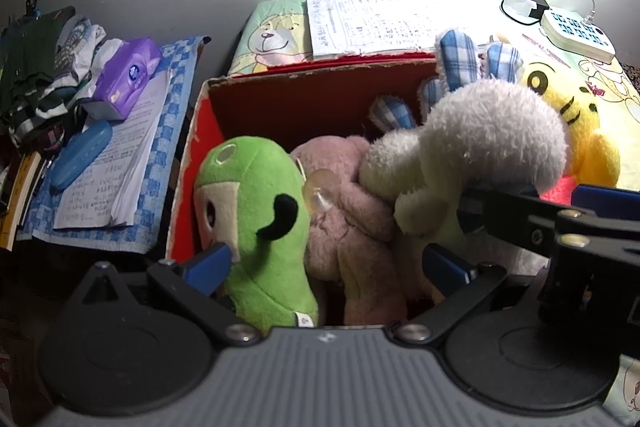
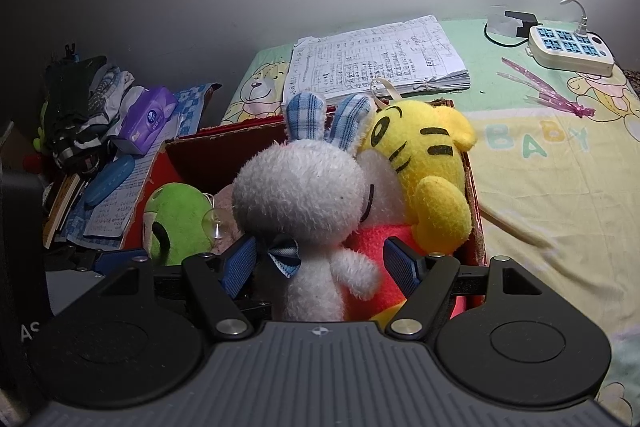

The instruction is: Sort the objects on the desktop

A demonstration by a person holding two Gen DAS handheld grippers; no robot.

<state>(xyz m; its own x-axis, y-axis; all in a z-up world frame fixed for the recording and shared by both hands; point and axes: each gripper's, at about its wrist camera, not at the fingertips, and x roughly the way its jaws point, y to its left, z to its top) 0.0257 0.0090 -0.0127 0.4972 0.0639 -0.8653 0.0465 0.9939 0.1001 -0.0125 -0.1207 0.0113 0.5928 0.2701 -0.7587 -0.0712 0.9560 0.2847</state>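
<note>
The right gripper (image 2: 320, 263) has its two blue fingers (image 2: 240, 263) spread apart, one on each side of the white bunny (image 2: 308, 195). There is a gap between the bunny and each finger, so nothing is pinched. The bunny has blue checked ears and a small blue bow, and it sits upright in the red box (image 2: 188, 155).

The left gripper (image 1: 328, 263) is spread wide too. Its left finger (image 1: 212, 263) is right by the green frog (image 1: 256, 211), and it may be touching the frog's face. Its right finger is low beside the bunny (image 1: 480, 147). It holds nothing.

Inside the box (image 1: 256, 99), the frog is on the left side. A pink plush toy (image 1: 344, 211) lies in the middle, with a clear suction cup (image 1: 318, 193) on it. The bunny leans over the pink toy. A yellow tiger (image 2: 424, 163) sits on the right side, pressed against the bunny.

Behind the box lies a stack of papers (image 2: 376, 59) with writing. A white power strip (image 2: 568, 47) sits far to the right on the baby blanket (image 2: 540, 163). To the left, well apart from the box, are a purple tissue pack (image 2: 148, 123) and a blue case (image 2: 108, 179).
</note>
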